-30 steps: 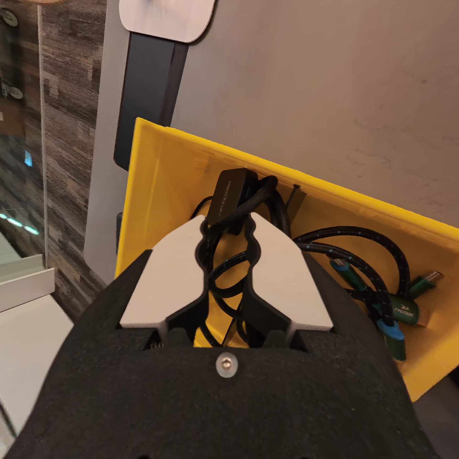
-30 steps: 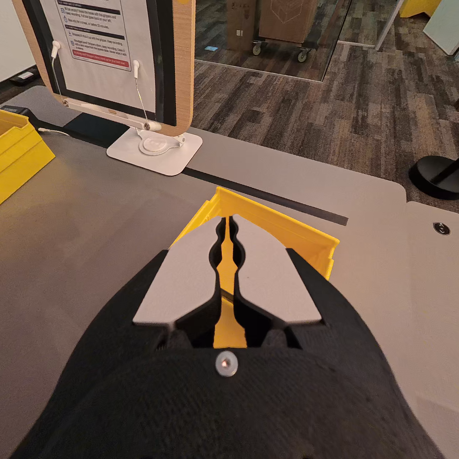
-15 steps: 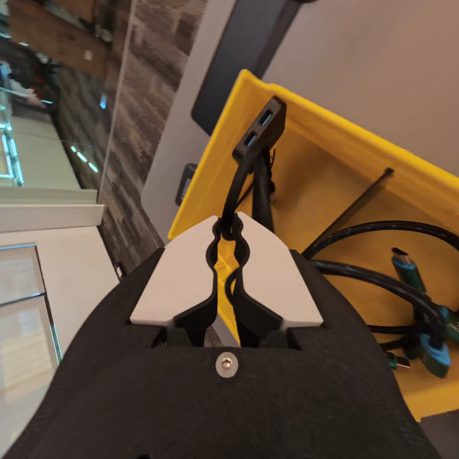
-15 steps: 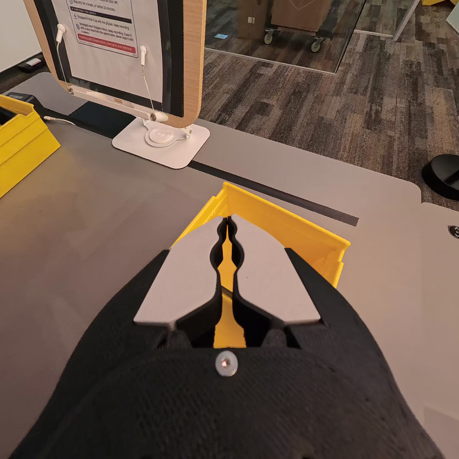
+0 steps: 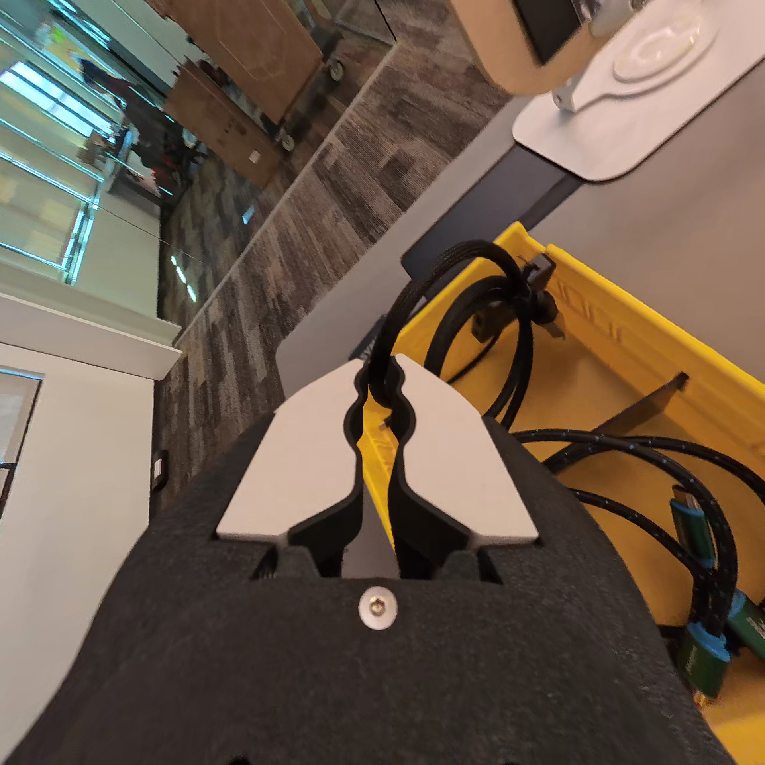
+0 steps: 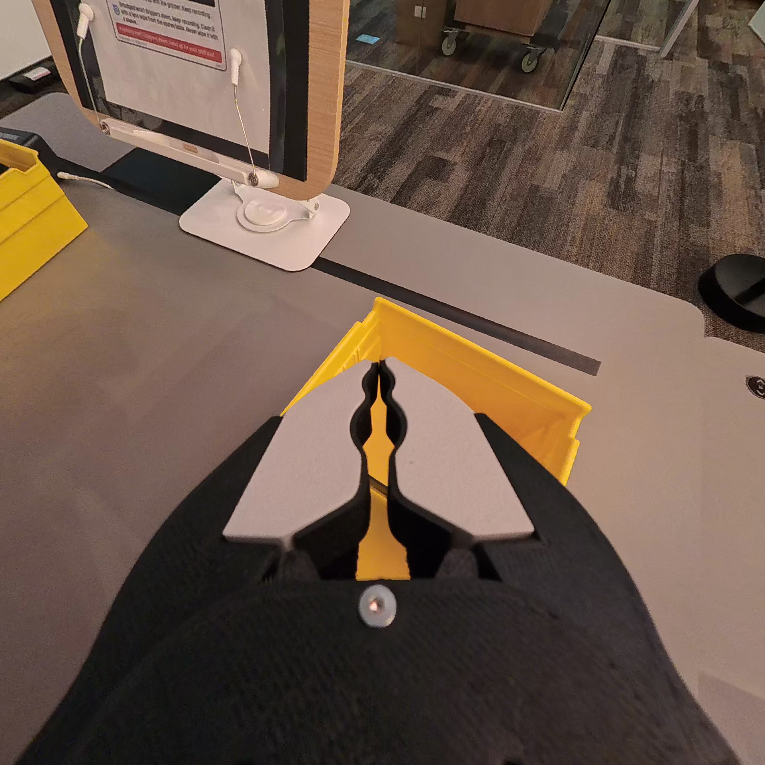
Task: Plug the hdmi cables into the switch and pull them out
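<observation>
The left gripper (image 5: 380, 368) pinches a black braided cable (image 5: 418, 285) at its tips, lifting the tied bundle above the yellow bin (image 5: 645, 331). A small black block (image 5: 486, 321), likely the switch, hangs half hidden behind the loops. Only the left wrist view shows the bin's contents: hdmi cables (image 5: 645, 463) with green plugs (image 5: 693, 534), partly cut off at the right edge. The right gripper (image 6: 379, 364) is clenched with nothing between its tips, over the bin's corner (image 6: 476, 364) on the grey table (image 6: 165, 352); its body hides the inside.
</observation>
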Available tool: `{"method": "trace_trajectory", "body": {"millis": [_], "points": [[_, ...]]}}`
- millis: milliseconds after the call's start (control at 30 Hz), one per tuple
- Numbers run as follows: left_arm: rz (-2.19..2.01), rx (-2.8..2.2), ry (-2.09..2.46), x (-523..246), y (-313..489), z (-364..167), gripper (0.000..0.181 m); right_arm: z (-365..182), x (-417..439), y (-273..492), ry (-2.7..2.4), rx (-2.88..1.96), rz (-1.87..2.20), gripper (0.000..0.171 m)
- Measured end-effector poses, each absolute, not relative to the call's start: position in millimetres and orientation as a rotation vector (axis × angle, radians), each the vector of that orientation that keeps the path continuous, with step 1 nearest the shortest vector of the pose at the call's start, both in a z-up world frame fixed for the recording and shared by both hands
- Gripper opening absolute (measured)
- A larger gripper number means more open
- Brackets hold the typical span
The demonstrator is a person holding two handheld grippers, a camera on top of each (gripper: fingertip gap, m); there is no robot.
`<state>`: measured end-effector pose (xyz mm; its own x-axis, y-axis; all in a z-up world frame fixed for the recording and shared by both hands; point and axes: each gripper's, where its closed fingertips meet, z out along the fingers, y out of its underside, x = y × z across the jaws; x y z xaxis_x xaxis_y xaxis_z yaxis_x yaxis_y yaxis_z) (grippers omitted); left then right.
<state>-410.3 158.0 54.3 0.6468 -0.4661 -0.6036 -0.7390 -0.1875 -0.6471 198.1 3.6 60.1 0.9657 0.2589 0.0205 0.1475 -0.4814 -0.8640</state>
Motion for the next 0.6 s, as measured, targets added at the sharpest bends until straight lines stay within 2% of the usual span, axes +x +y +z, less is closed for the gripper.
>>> {"method": "trace_trajectory", "body": {"millis": [33,400,600], "points": [[0.326,-1.814,0.934,-411,158,61,0.008,60,198,4,-0.287,-2.083,0.134,0.002],[0.235,-1.552,0.571,-418,156,132,0.007,56,187,11,-0.321,-2.091,0.120,0.002],[0.156,-1.463,0.490,-411,147,151,0.007,50,174,17,-0.369,-2.111,0.105,0.002]]}}
